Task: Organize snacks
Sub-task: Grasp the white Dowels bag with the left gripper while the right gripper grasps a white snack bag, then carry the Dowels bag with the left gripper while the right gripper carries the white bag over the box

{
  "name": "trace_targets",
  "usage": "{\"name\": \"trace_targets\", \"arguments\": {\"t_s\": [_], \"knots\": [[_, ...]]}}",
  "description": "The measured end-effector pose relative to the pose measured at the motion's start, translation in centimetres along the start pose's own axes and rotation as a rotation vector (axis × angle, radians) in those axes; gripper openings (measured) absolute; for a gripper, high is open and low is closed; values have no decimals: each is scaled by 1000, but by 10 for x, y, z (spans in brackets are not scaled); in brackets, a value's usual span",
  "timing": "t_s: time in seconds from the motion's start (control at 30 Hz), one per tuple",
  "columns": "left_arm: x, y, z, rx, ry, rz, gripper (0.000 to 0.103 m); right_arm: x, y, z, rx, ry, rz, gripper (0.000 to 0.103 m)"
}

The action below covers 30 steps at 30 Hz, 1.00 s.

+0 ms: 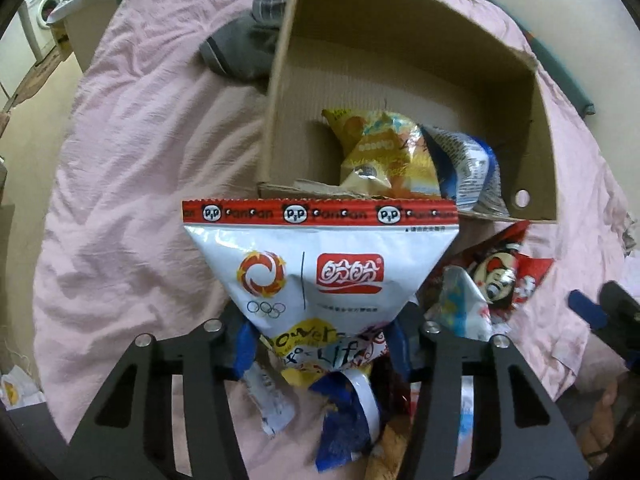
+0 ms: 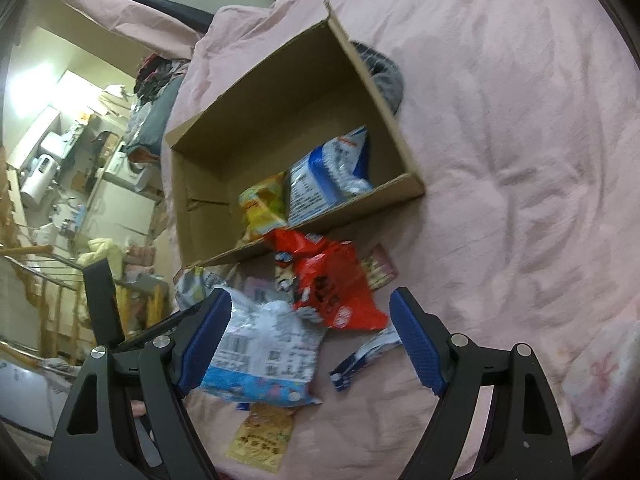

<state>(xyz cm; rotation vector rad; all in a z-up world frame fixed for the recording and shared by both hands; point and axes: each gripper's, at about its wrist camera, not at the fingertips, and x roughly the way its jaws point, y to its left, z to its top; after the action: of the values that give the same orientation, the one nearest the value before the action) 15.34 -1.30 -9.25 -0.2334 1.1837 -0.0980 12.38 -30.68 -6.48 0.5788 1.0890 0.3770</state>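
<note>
My left gripper (image 1: pixel 320 344) is shut on the lower end of a white snack bag with a red top strip (image 1: pixel 320 264), which stands upright just in front of the open cardboard box (image 1: pixel 536 128). Inside the box lie a yellow bag (image 1: pixel 380 152) and a blue-and-white bag (image 1: pixel 468 168). A red bag (image 1: pixel 504 276) lies on the bed to the right. In the right wrist view my right gripper (image 2: pixel 310 296) is open over the loose pile, with a white and light-blue bag (image 2: pixel 264 352) under its left finger and the red bag (image 2: pixel 328 280) just ahead. The box (image 2: pixel 280 120) sits beyond.
A wrinkled pink sheet (image 1: pixel 140 140) covers the bed. Grey clothing (image 1: pixel 236 48) lies behind the box. A yellow packet (image 2: pixel 260 440), a small blue wrapper (image 2: pixel 360 360) and a pink packet (image 2: pixel 380 268) lie near the pile. The bed's edge and a cluttered room (image 2: pixel 80 180) are at the left.
</note>
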Motion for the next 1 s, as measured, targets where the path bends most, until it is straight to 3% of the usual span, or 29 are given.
{"name": "trace_targets", "arguments": {"t_s": [0.13, 0.27, 0.47, 0.77, 1.0], "knots": [[-30, 5, -6, 3, -38, 5, 49, 14, 1, -5, 33, 53, 36, 85], [-49, 18, -20, -2, -33, 30, 49, 39, 5, -16, 68, 168, 89, 96], [-59, 47, -38, -58, -7, 62, 49, 76, 15, -29, 110, 279, 90, 101], [-70, 52, -43, -31, -60, 78, 49, 124, 26, -35, 142, 377, 33, 103], [-69, 58, -44, -40, -66, 86, 49, 140, 36, -41, 63, 425, -25, 102]]}}
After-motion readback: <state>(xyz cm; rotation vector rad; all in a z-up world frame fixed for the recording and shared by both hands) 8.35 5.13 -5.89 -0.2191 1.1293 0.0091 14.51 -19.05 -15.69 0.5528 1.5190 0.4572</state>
